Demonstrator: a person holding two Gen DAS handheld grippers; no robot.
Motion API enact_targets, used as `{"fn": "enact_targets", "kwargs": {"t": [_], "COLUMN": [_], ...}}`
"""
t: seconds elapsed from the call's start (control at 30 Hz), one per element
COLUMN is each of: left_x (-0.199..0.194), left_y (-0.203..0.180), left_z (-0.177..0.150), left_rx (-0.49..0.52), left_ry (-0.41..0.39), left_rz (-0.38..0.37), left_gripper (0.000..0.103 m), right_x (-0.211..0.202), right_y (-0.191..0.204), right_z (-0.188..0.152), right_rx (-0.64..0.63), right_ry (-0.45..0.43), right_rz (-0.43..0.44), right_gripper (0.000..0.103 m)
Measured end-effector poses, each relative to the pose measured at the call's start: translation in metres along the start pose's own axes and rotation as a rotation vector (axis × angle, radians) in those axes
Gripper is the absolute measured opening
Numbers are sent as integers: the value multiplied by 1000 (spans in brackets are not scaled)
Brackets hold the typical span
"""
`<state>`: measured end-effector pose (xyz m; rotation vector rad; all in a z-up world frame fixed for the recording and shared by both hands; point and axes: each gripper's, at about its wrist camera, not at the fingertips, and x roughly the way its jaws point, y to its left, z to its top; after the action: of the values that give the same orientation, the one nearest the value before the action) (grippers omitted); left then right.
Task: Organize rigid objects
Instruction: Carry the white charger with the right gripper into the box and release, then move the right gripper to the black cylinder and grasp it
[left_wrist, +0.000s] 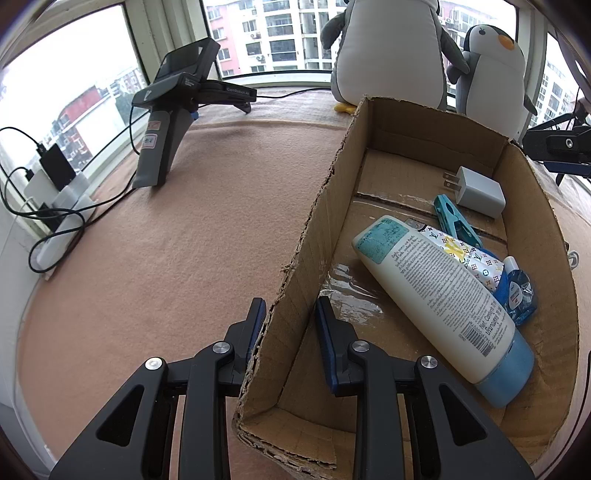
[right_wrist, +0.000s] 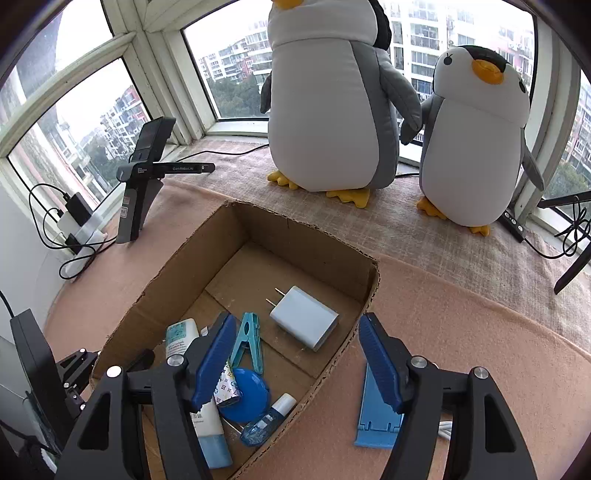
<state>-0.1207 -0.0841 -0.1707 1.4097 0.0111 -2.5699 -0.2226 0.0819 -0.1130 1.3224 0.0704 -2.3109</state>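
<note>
A cardboard box (left_wrist: 310, 236) (right_wrist: 236, 229) sits on the pink cloth. Inside lie a white tube with a blue cap (left_wrist: 439, 295) (right_wrist: 207, 424), a white charger plug (left_wrist: 478, 192) (right_wrist: 303, 317), a teal clip (left_wrist: 456, 219) (right_wrist: 247, 339), a patterned pouch (left_wrist: 465, 256) (right_wrist: 227, 384), a small blue bottle (left_wrist: 517, 290) (right_wrist: 267, 419) and a blue round lid (right_wrist: 247, 395). My left gripper (left_wrist: 290, 314) straddles the box's left wall, one finger on each side, slightly apart. My right gripper (right_wrist: 295, 354) is open above the box's right wall. A blue phone stand (right_wrist: 376, 406) lies outside the box under my right finger.
Two penguin plush toys (right_wrist: 332, 103) (right_wrist: 476, 147) stand by the window behind the box. A grey handheld device on a stand (left_wrist: 166, 110) (right_wrist: 144, 177) is at the back left. A power strip with chargers and cables (left_wrist: 55, 206) (right_wrist: 81, 229) lies along the left wall.
</note>
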Motion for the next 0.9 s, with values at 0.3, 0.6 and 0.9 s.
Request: {"fn": "enact_targets", "kwargs": {"t": [0.3, 0.6, 0.9], "left_x": [0, 0, 0], "left_y": [0, 0, 0], "left_z": [0, 0, -1], "left_rx": [0, 0, 0], "left_ry": [0, 0, 0], "left_rz": [1, 0, 0], "left_gripper": [26, 26, 26], "right_x": [-23, -42, -40], "right_y": [-37, -64, -97], "right_z": [-7, -19, -37], "right_rx": [86, 132, 126], "right_ry": [-11, -16, 31], "right_rz": [4, 4, -64], "right_gripper": [66, 66, 66]}}
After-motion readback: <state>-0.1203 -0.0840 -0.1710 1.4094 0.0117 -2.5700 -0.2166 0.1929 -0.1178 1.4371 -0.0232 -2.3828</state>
